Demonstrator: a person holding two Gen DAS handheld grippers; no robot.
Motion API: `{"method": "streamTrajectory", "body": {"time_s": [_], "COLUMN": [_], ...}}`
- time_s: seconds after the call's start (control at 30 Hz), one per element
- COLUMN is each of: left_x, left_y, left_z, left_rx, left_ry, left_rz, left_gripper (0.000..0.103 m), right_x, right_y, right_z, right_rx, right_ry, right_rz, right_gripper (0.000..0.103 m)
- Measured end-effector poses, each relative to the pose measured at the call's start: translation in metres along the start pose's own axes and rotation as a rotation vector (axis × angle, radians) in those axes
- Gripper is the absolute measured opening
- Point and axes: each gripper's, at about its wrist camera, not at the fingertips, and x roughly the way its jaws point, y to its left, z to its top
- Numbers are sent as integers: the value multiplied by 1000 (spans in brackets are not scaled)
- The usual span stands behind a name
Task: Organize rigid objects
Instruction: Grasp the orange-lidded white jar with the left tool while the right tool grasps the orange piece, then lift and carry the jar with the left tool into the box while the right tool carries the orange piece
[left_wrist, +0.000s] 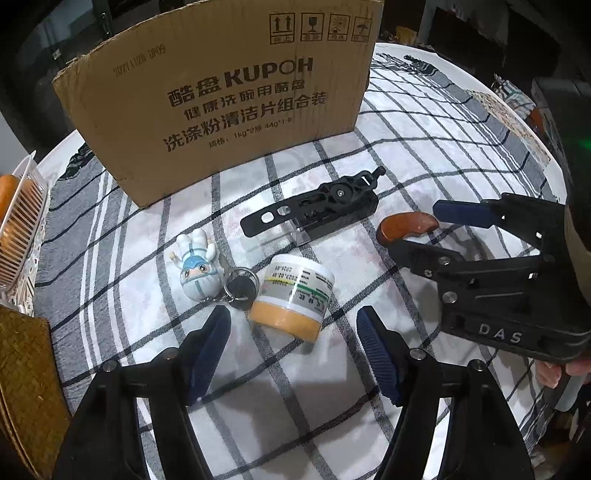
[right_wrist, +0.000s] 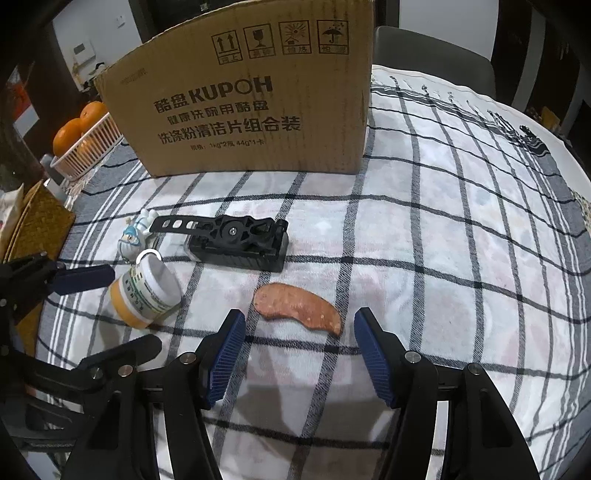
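Note:
A jar (left_wrist: 291, 302) with an orange lid and white label lies on its side on the checked cloth. My left gripper (left_wrist: 291, 321) is open, its blue pads on either side of the jar with gaps showing. A curved brown wooden piece (right_wrist: 299, 308) lies flat just ahead of my open right gripper (right_wrist: 300, 317), between its fingertips and apart from both. The left wrist view shows the right gripper (left_wrist: 413, 229) straddling the wooden piece (left_wrist: 406, 225). A black clamp-like mount (left_wrist: 314, 210) and a small white figurine keychain (left_wrist: 197, 269) lie behind the jar.
A tall cardboard box (left_wrist: 221, 103) stands at the back of the table. At the left edge sit a white basket (right_wrist: 88, 144) with oranges and a woven mat (left_wrist: 26, 387). The checked cloth (right_wrist: 461, 240) runs bare to the right.

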Motion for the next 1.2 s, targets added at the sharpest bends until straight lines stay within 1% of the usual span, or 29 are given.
{"method": "streamTrajectory", "body": {"time_s": [0.23,0.3,0.43,0.5,0.63,0.7,0.87,1.07,1.2], "left_x": [6,8,13,16,18,19,17,5,2], "left_y": [6,8,11,10,11,12,14,12,12], "left_z": [2,3,2,2,3,4,5,5,4], "left_rx": [-24,-32,-49,-55,-72,-83,-110,-119,-133], "left_ry": [2,2,9,16,7,5,-4,-43,-56], "left_rz": [-26,-29,-53,-64,-55,-58,-59,-48,-55], "left_gripper": [66,62,58,54,48,48,45,41,40], "right_x": [7,9,12,13,14,15,14,6,-1], "right_y": [8,10,11,13,14,14,10,6,5], "right_z": [2,2,2,2,2,2,2,2,2], "right_rx": [-32,-39,-39,-44,-61,-60,-40,-13,-3], "right_ry": [-1,-1,1,-2,-8,-15,-25,-43,-56], "right_rz": [-1,-6,-13,-18,-36,-49,-49,-43,-40], "right_gripper": [62,62,62,61,58,54,53,53,53]}}
